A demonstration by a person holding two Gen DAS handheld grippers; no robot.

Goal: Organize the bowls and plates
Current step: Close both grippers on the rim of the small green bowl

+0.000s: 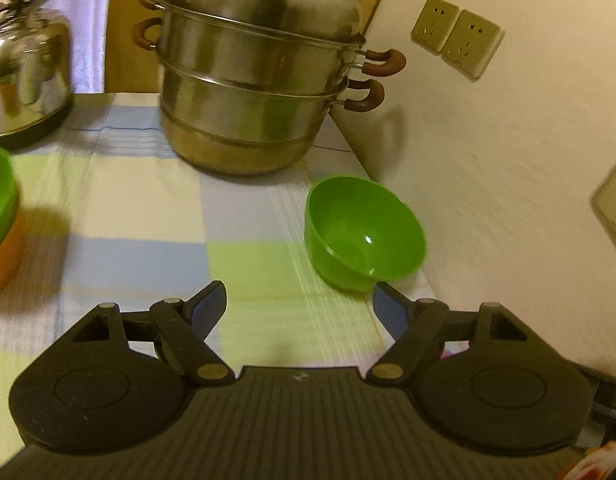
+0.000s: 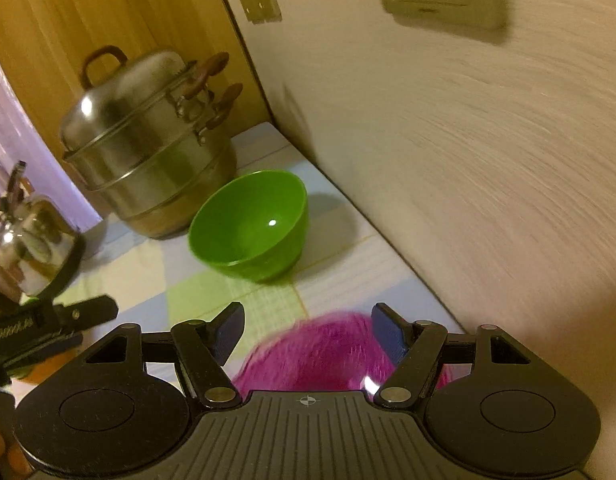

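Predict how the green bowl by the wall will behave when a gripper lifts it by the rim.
The green bowl looks like thin glossy plastic, so probably light and stiff, but slippery under the pads. It already sits tilted on the cloth, so a nudge may rock or tip it.

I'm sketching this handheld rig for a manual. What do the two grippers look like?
Both look alike: the left gripper and the right gripper have a ribbed dark-grey body, two round black side housings, black linkage arms with silvery pivot pins, and blue pads on the fingers. The right one bears a small crosshair mark on its body.
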